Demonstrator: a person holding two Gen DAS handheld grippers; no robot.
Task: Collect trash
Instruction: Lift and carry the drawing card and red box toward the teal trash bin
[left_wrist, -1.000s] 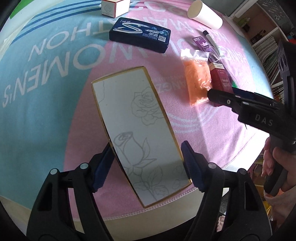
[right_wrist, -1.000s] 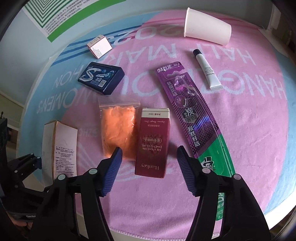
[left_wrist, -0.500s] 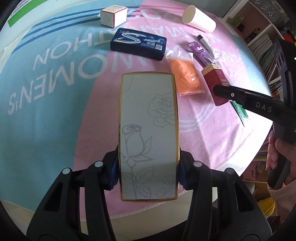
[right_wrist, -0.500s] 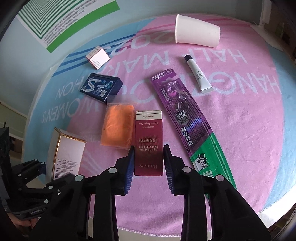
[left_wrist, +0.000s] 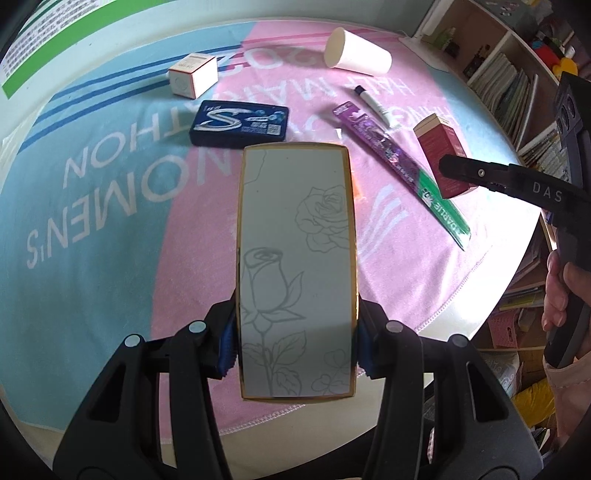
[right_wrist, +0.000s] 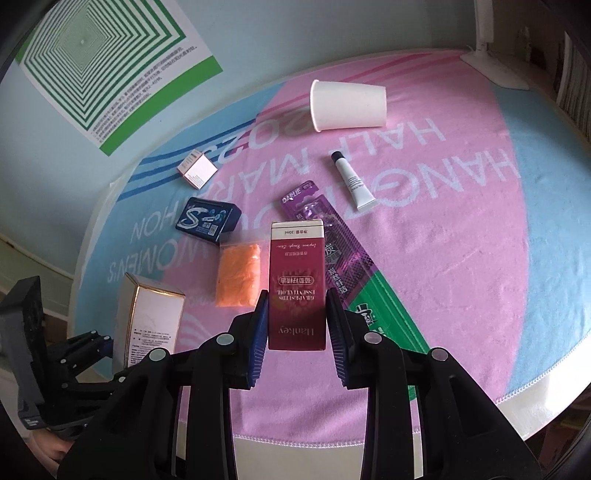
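The left claw (left_wrist: 295, 345) is clamped on a tall white carton (left_wrist: 297, 269): smooth matte card with rounded corners, a thin gold border and a grey line drawing of roses. Its blue ribbed pads (left_wrist: 227, 347) press the carton's long sides near the lower end, and the carton is held clear above the desk (right_wrist: 532, 406).

The right claw (right_wrist: 297, 332) grips a slim maroon carton (right_wrist: 297, 284), glossy, with a white band at the far end and pale lettering. Its blue pads (right_wrist: 260, 332) squeeze both narrow sides, and the carton hangs above the cloth rather than lying on it. The jaws of both claws have just been closing, each onto its carton.

A soft terry towel (right_wrist: 461, 258) in pink and pale blue, with large white lettering and a stitched hem, covers the desk. On it lie a white paper cup (right_wrist: 349, 105) tipped on its side, a small white squeeze tube (right_wrist: 352, 181) with a black cap, and a long purple and green blister pack (right_wrist: 369, 280) of shiny plastic, which appears to hold a toothbrush. Near them are a dark blue gum box (right_wrist: 207, 219) with silver print, a small white and red cube-shaped carton (right_wrist: 197, 170), and a clear zip bag (right_wrist: 238, 275) stuffed with crinkled orange material, lying just beside the blister pack's near end.

A hand (left_wrist: 561, 291) wraps the right claw's black handle.
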